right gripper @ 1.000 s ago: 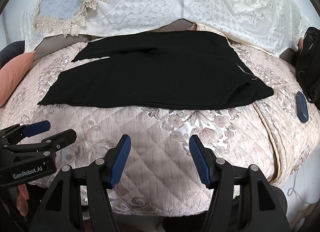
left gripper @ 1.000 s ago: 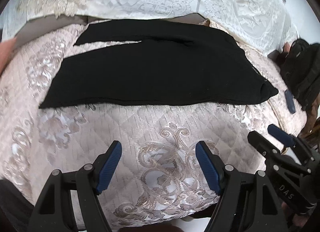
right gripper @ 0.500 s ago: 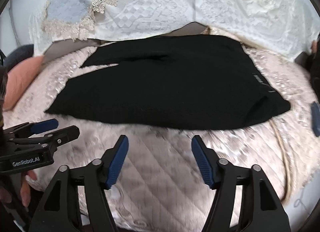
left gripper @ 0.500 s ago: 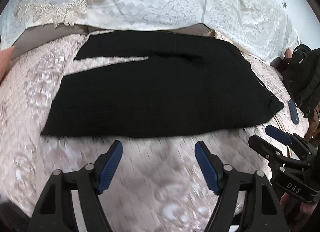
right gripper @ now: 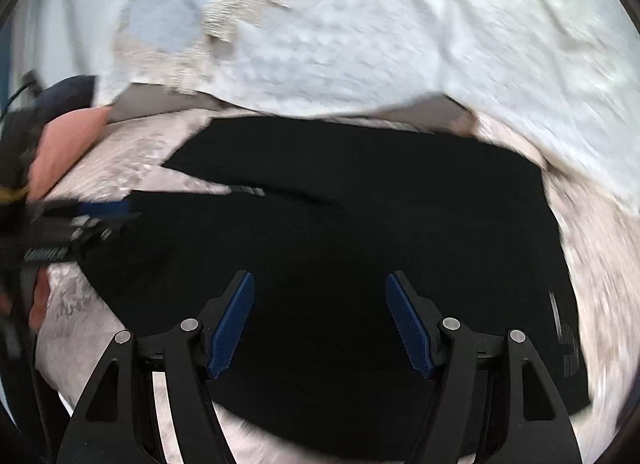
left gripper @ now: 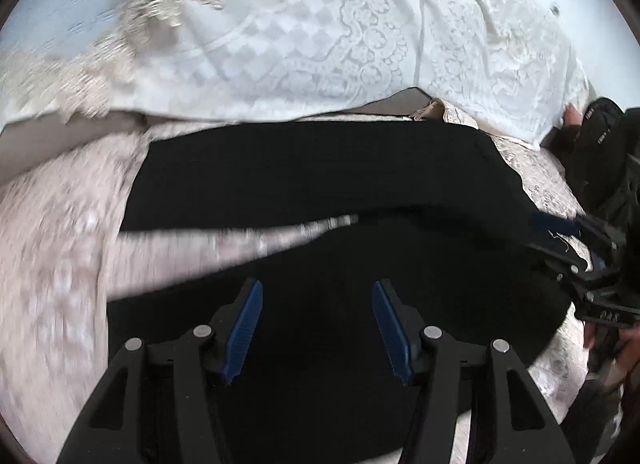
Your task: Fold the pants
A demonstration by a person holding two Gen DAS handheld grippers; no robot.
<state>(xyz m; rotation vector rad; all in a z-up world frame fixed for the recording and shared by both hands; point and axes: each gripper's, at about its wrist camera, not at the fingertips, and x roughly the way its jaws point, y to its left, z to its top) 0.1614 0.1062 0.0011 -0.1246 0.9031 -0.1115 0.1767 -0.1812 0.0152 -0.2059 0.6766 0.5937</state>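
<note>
Both pairs of blue-padded fingers are spread wide and empty: the left gripper hangs over the nearer leg of the black pants, the right gripper over the broader waist end. Beyond the fingers the pants lie flat, legs apart, on the quilted bed. No fold appears made; all folding remains. Motion blur smears the bedding, and the waistband's print is illegible.

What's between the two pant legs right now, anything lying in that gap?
Only bare quilted bedspread shows in the wedge between the legs of the black pants, seen in both wrist views, though blurred.
</note>
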